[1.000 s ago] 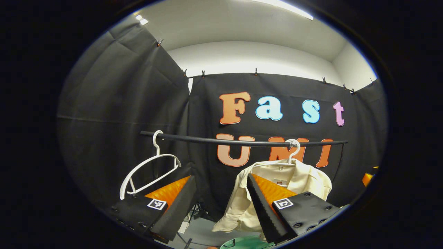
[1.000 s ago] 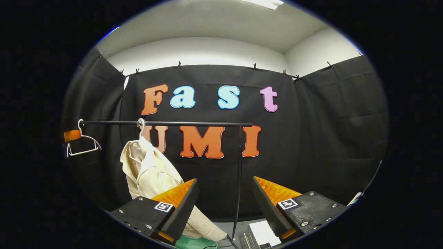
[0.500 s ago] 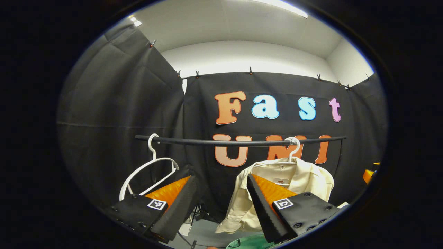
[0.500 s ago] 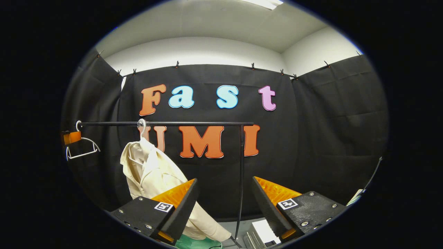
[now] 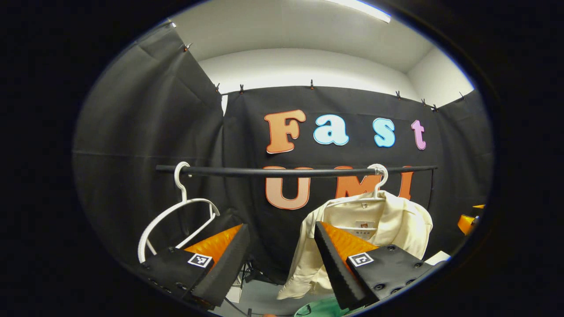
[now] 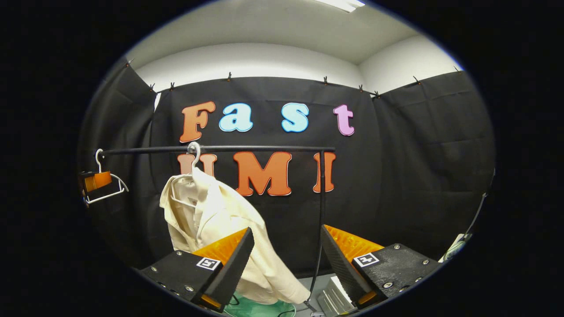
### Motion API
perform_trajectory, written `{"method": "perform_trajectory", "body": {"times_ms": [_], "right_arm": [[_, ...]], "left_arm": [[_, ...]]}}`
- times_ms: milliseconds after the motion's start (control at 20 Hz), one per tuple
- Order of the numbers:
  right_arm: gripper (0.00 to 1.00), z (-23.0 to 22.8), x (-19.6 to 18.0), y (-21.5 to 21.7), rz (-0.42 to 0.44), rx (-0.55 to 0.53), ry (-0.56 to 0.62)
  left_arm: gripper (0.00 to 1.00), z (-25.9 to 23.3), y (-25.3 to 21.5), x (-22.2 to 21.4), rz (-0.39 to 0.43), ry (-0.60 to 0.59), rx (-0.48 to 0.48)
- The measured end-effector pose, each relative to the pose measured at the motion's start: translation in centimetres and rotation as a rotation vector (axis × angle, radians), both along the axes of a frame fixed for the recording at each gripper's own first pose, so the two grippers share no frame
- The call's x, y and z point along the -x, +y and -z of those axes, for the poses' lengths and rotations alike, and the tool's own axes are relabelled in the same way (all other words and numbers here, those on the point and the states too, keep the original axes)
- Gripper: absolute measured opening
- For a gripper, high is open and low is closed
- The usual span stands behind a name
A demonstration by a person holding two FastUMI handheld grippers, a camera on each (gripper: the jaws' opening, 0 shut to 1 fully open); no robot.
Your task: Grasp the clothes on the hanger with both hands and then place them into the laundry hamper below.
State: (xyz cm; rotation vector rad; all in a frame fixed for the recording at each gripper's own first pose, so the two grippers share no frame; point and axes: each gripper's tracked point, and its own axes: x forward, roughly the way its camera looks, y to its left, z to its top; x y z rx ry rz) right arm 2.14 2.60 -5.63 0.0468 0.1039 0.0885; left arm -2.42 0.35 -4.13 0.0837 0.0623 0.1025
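We are facing a black cloth wall (image 5: 145,132) under a white ceiling (image 5: 286,31), a grey floor (image 5: 264,301) below. One black rail (image 5: 282,171) is carrying two white hangers: a bare hanger (image 5: 176,211) and one wearing the cream shirt (image 5: 396,224), hanging above the green hamper (image 6: 251,308). Its neck label is unreadable. Our left gripper (image 5: 282,264) and right gripper (image 6: 286,264) are gaping wide, holding nothing.

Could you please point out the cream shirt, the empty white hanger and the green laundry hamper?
cream shirt (image 5: 396,224): left gripper view, on its shoulder.
empty white hanger (image 5: 176,209): left gripper view, on its curved arm.
green laundry hamper (image 6: 260,308): right gripper view, on its rim.
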Motion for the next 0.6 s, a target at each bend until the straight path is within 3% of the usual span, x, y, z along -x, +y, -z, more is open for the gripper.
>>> {"method": "perform_trajectory", "body": {"times_ms": [250, 300, 350, 600], "right_arm": [[0.94, 4.1, -0.6, 5.7, -0.032, -0.015, 0.076], [0.94, 4.8, -0.8, 6.8, -0.039, -0.019, 0.090], [0.94, 5.3, -1.0, 8.0, -0.046, -0.023, 0.100], [0.94, 7.6, -2.6, 13.0, -0.055, -0.042, 0.134]], "left_arm": [[0.99, 4.6, 0.7, -2.8, 0.047, 0.055, -0.025], [0.93, 5.6, 0.6, -3.4, 0.057, 0.065, -0.024], [0.99, 6.3, 0.6, -4.1, 0.067, 0.075, -0.020], [0.96, 10.1, 0.1, -7.0, 0.115, 0.119, 0.002]]}}
